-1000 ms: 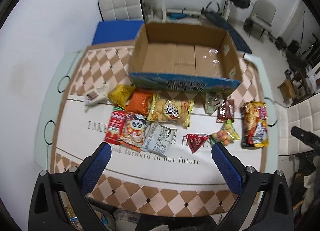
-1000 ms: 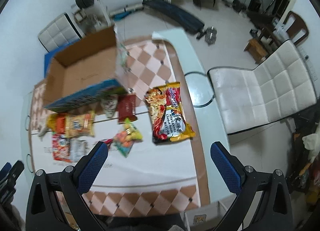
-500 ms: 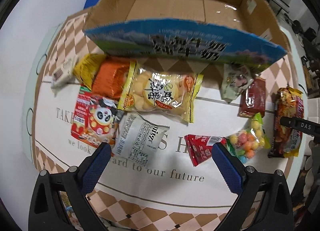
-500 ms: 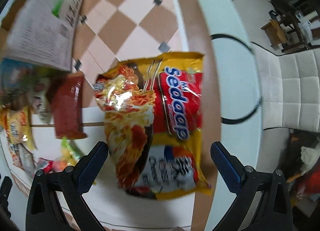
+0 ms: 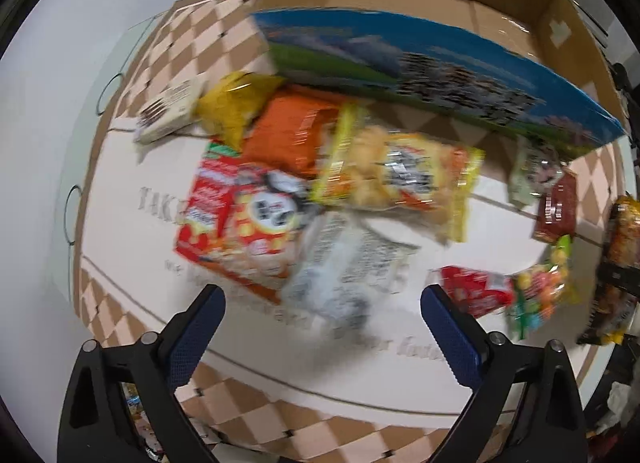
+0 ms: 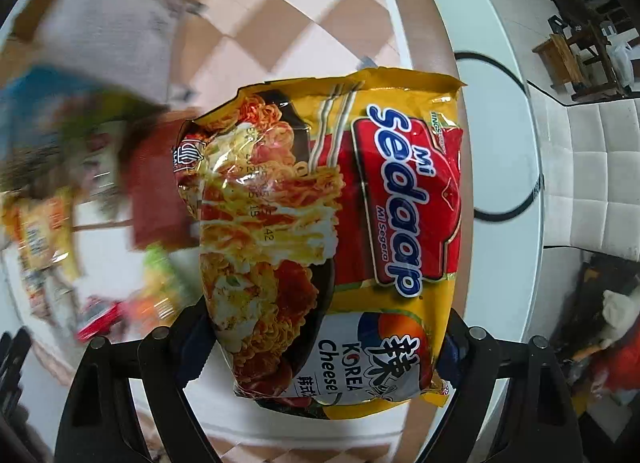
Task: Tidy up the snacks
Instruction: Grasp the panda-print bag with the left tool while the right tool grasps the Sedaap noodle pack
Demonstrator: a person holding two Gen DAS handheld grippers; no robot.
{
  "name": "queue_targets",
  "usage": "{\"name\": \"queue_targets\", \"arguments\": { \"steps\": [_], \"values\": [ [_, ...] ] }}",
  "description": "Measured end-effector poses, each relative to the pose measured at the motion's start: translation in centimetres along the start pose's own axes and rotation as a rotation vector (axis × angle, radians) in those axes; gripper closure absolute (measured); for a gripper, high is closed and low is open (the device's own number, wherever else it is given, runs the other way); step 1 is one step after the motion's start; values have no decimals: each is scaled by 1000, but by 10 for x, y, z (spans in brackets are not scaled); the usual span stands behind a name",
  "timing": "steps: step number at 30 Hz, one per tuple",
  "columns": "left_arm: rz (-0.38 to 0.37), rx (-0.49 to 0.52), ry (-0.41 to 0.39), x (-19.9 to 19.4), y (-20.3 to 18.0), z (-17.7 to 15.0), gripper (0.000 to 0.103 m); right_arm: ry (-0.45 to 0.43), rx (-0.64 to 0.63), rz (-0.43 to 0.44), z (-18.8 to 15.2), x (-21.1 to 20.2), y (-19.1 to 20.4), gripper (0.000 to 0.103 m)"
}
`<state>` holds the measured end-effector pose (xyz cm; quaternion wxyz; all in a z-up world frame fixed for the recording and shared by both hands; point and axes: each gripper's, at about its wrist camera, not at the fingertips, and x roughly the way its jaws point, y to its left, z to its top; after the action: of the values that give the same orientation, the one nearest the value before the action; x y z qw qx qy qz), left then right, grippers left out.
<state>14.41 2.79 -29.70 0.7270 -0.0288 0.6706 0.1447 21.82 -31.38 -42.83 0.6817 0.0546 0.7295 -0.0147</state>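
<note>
1. Noodle packet [image 6: 332, 239], yellow and red, "Mi Sedaap": lying at the desk's right edge, filling the right wrist view, lower end sitting between the right gripper [image 6: 320, 343] jaws; closing contact hidden, grip impossible to tell.
2. Left gripper [image 5: 322, 313]: hovering with jaws spread wide, holding nothing, above a grey-white packet [image 5: 344, 263].
3. Panda snack bag [image 5: 240, 223], orange packet [image 5: 296, 131], yellow biscuit bag [image 5: 396, 179]: overlapping, lying before the cardboard box [image 5: 432, 59].
4. Desk [image 5: 320, 375]: showing a chequered border.
</note>
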Motion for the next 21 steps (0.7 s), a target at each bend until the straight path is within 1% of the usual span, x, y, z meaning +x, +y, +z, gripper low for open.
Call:
{"name": "queue_targets", "arguments": {
  "steps": [4,7,9,10,14,16,17,18,20,21],
  "values": [
    [11,-11,17,5,30,-1,4,-37,-26,91,-27,-25,24,13],
    [15,13,22,12,44,5,5,-48,-46,137,-43,-24,47,13],
    [11,40,35,19,47,12,5,-39,-47,141,-52,-21,61,13],
    [9,55,38,22,47,16,5,-30,-43,145,-54,-29,70,13],
    [17,128,54,45,46,32,5,-1,-32,128,-61,-21,82,13],
    [11,170,74,60,44,35,6,7,-19,114,-62,-27,86,13],
    [5,190,86,68,43,37,13,10,-11,108,-57,-23,82,13],
    [2,203,99,75,43,36,27,13,-3,103,-56,-20,81,13],
    [-39,223,131,88,43,34,43,14,11,95,-57,-17,79,12],
    [-63,225,140,92,44,33,48,13,20,89,-61,-26,85,12]
  ]
}}
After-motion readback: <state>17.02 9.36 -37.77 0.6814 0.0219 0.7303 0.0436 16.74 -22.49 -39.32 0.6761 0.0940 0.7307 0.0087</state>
